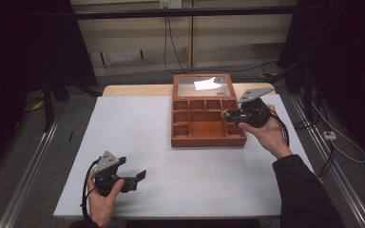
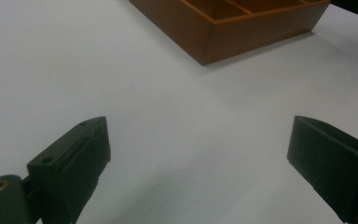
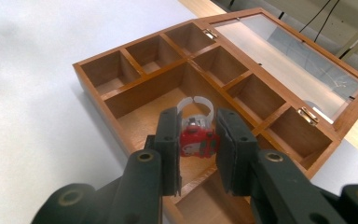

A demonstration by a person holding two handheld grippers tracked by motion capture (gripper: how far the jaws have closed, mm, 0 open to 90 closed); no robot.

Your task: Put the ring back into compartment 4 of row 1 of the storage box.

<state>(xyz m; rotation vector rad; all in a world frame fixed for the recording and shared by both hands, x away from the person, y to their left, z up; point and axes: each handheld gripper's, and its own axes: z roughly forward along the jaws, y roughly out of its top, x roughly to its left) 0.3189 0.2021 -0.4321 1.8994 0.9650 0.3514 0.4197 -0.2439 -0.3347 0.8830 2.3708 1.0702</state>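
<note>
The right gripper [image 3: 195,140] is clamping a small red object with a clear plastic ring on top [image 3: 196,135]; what the object is cannot be told. In the right gripper view, the two black jaws are pressing against its sides and holding it above the large middle compartment of a wooden box [image 3: 121,93]. In the high view the right gripper [image 1: 228,114] is sitting at the box's right edge, pointing left over the compartments, with the person's right hand [image 1: 266,130] wrapped around its body and a dark sleeve [image 1: 304,190] trailing toward the bottom edge.

The wooden box [image 1: 209,141] is resting on the far right part of the white bench [image 1: 138,128]. It is divided into small compartments along its back and sides, around wider ones in the middle. Its glass-paned lid [image 1: 202,85] is lying open, hinged back behind the box.

The left gripper [image 1: 140,176] is being held by the left hand [image 1: 102,199] near the front left of the bench, well apart from the box. In the left gripper view its jaws are standing wide apart over the bare bench surface [image 2: 121,70], gripping nothing, with a corner of the box [image 2: 233,32] farther off.
</note>
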